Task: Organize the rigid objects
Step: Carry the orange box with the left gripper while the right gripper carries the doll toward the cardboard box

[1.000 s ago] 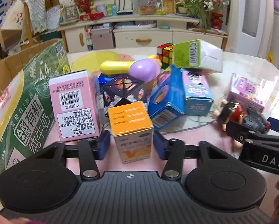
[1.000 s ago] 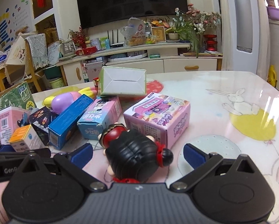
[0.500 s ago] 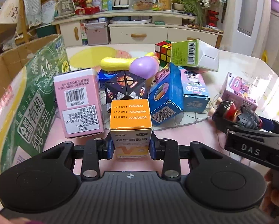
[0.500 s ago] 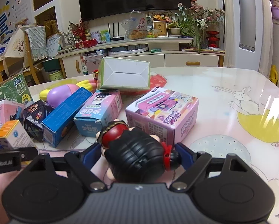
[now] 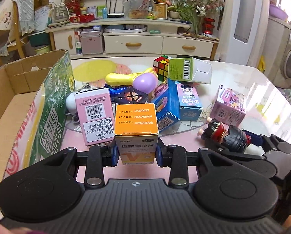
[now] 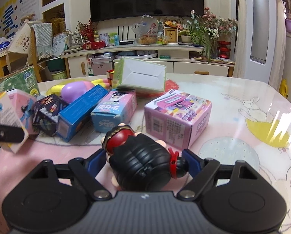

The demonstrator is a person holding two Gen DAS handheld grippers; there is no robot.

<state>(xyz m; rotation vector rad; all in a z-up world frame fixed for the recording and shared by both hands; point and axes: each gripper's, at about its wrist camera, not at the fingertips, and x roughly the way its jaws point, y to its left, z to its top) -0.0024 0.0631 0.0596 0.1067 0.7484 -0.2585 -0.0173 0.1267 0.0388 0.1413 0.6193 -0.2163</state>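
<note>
My left gripper is shut on a small orange-topped medicine box and holds it above the pink tabletop; the box also shows in the right wrist view. My right gripper is shut on a black-haired doll figure with a red dress, seen also in the left wrist view. An open cardboard box with a green printed side stands at the left.
A pile of boxes lies in the middle: a pink upright box, a blue box, a pink-blue carton, a pink toy box, a green-white carton, a Rubik's cube, a dark cube and a yellow-purple toy.
Both grippers closed: the left on the orange-topped box, the right on the doll. Both objects have since been lifted slightly off the table.
</note>
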